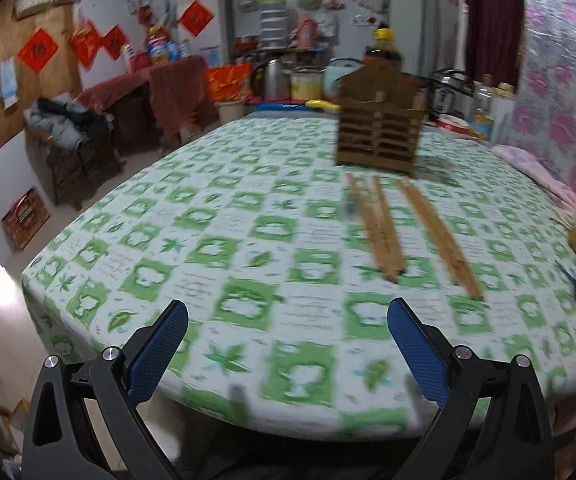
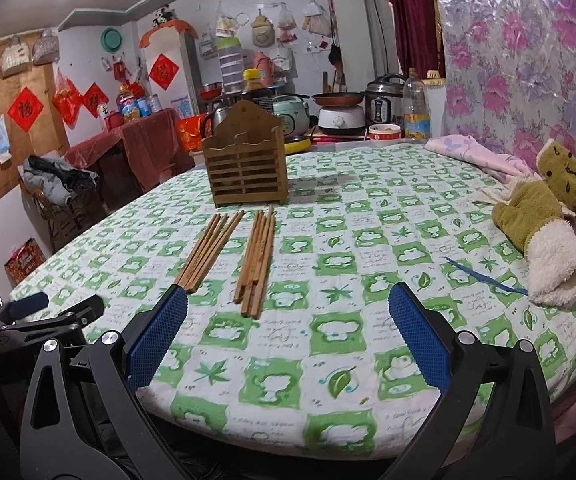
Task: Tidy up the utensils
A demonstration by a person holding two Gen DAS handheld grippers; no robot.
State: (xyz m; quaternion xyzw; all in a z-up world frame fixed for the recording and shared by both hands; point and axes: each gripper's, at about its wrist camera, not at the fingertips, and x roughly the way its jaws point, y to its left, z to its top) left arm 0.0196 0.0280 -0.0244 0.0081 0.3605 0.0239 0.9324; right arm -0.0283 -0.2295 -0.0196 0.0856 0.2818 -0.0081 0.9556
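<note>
While both tongs, the left gripper (image 1: 288,312) and right gripper (image 2: 288,300), are hovering spread and empty, two chopstick bundles (image 2: 231,256) are lying before the wooden holder (image 2: 245,168), so I'd be pinching one bundle mid-length, squarely.

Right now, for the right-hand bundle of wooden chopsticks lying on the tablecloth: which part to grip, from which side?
Grip the right-hand bundle of brown wooden chopsticks near its blunt near ends, coming from above with the right hand-held gripper, which is open, its jaws spanning the bundle's width. The sticks lie flat and roughly parallel on the green-and-white tablecloth, pointing at the slatted wooden holder, so pinching across gathers them.
</note>
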